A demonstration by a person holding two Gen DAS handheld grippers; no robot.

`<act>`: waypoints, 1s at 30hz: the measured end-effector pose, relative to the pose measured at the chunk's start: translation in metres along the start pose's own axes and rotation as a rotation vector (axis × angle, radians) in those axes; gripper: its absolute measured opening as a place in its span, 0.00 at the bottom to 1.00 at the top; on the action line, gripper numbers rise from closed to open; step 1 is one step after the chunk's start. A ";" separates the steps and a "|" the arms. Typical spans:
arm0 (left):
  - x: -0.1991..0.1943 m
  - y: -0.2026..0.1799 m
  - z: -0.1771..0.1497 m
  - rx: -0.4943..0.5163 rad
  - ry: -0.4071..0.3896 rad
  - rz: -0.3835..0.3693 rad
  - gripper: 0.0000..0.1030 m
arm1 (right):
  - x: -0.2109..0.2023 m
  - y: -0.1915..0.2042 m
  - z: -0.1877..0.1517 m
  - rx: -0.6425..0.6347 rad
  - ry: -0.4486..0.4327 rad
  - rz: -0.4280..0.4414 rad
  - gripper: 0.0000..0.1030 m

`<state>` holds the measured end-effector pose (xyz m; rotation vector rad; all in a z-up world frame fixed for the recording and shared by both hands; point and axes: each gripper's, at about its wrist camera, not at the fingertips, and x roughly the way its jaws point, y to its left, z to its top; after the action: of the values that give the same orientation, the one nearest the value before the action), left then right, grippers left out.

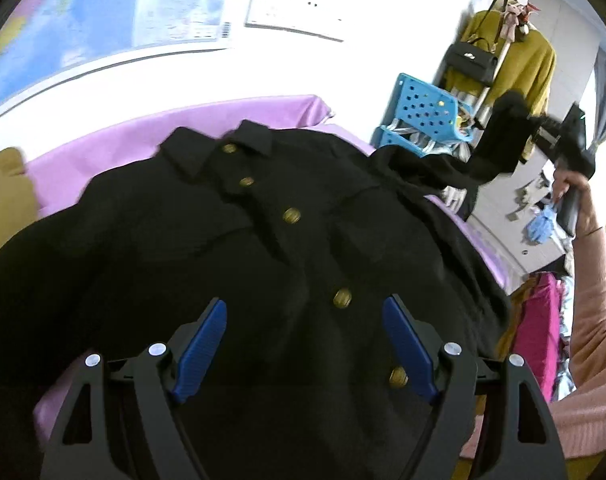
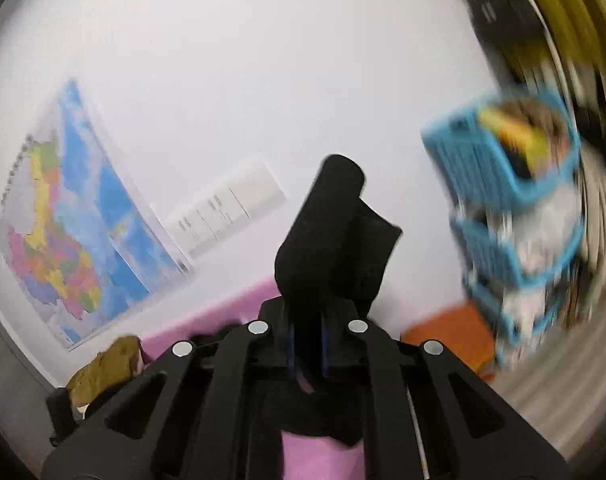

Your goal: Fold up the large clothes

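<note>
A black jacket [image 1: 263,240] with gold buttons [image 1: 291,216] lies front up on a pink cover [image 1: 123,148], collar towards the wall. My left gripper [image 1: 303,304] hovers open over the jacket's lower front, with nothing between its blue pads [image 1: 203,344]. At the right, my right gripper [image 1: 543,128] holds one black sleeve [image 1: 499,140] lifted off the surface, held by a person's hand [image 1: 571,188]. In the right wrist view my right gripper [image 2: 308,328] is shut on the sleeve cuff [image 2: 327,232], which sticks up past the fingers.
A blue stacked basket rack [image 1: 419,112] [image 2: 503,168] stands past the pink surface's far right corner. Behind it hang a mustard garment [image 1: 531,60] and a black handbag [image 1: 471,60]. A yellow-brown cloth [image 1: 3,184] lies at the left edge. A map [image 2: 75,220] hangs on the wall.
</note>
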<state>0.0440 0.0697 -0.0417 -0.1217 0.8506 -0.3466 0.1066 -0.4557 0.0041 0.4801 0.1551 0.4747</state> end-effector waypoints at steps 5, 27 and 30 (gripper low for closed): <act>0.028 0.003 0.022 -0.023 0.021 -0.069 0.75 | 0.003 0.053 0.030 -0.035 -0.019 0.075 0.10; -0.007 0.079 0.012 -0.167 -0.060 -0.057 0.78 | 0.139 0.209 -0.097 -0.333 0.418 0.245 0.58; 0.008 0.088 0.017 -0.184 -0.011 -0.045 0.85 | 0.177 0.183 -0.133 -0.411 0.579 0.136 0.58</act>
<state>0.0835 0.1490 -0.0572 -0.3138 0.8687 -0.3096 0.1549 -0.1747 -0.0313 -0.0616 0.5711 0.7521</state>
